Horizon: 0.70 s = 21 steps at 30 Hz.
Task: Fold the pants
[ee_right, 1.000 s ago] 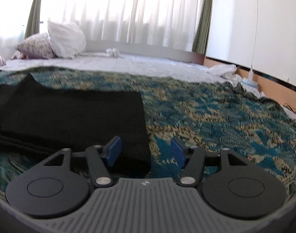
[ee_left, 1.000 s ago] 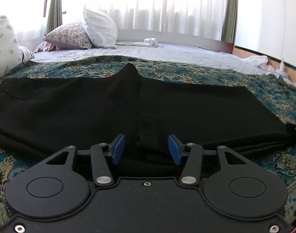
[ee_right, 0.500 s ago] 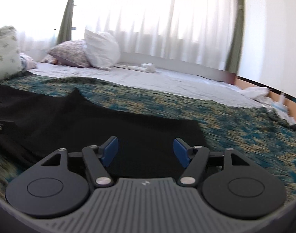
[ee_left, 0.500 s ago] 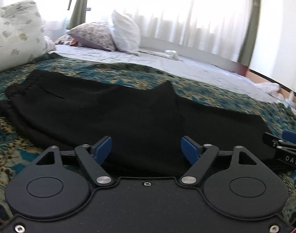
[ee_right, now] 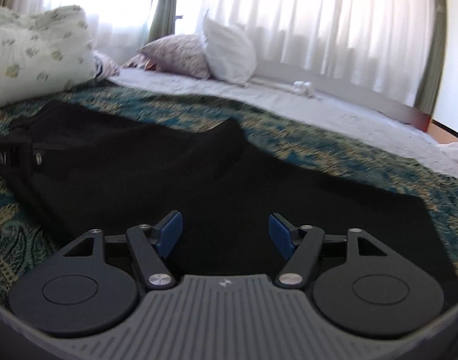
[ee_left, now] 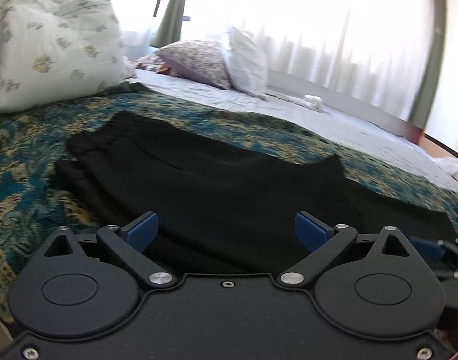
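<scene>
Both grippers' jaws gape over black pants.

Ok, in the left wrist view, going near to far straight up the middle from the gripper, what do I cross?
left gripper → black pants → patterned teal bedspread → white sheet → sheer curtains

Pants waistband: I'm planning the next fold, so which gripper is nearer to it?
Left. The left gripper hovers open over the black pants toward their waistband end; the right gripper hovers open farther along the legs, with the waistband far to its left.
</scene>
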Tool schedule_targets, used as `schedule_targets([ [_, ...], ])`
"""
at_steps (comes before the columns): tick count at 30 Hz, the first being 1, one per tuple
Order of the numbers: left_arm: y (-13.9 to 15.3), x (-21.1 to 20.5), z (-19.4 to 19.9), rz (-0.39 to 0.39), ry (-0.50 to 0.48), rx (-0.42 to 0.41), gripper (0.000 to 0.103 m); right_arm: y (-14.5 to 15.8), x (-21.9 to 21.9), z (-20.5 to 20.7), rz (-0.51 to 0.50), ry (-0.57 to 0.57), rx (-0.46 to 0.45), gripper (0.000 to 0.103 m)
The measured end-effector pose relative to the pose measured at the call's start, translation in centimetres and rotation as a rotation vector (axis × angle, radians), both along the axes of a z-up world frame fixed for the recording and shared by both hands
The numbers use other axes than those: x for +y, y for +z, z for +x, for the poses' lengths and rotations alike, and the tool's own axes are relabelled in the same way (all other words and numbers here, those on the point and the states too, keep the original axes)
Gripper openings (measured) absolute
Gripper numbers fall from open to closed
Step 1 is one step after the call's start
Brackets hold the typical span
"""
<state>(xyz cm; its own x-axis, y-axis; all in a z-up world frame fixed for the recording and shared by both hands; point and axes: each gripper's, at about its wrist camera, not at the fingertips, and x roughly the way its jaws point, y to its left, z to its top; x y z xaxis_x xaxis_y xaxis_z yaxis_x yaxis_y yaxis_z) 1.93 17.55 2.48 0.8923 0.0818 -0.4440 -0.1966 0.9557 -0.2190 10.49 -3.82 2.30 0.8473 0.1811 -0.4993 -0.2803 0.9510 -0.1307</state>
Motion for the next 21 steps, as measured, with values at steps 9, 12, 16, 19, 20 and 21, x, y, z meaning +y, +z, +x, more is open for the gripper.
schedule_targets([
  [9, -0.8, 4.7, 0.5, -0.019, 0.123, 0.015, 0.100, -1.4, 0.9, -0.2, -0.030, 0.017, 0.011, 0.077],
  [12, -1.0, 6.1, 0.9, -0.041, 0.165, 0.020, 0.101, -1.4, 0.8, -0.1, -0.025, 0.020, 0.013, 0.077],
  [16, -1.2, 7.9, 1.5, -0.082, 0.214, 0.032, 0.101, -1.5, 0.7, -0.1, -0.018, 0.022, 0.012, 0.078],
  [19, -1.3, 8.8, 2.3, -0.096, 0.240, 0.044, 0.101, -1.5, 0.5, 0.1, -0.003, 0.024, 0.016, 0.078],
  [20, -1.3, 9.1, 2.6, -0.100, 0.246, 0.048, 0.101, -1.6, 0.4, 0.1, 0.002, 0.024, 0.017, 0.078],
  [21, -1.3, 9.3, 2.8, -0.105, 0.253, 0.053, 0.101, -1.6, 0.3, 0.1, 0.007, 0.024, 0.018, 0.078],
])
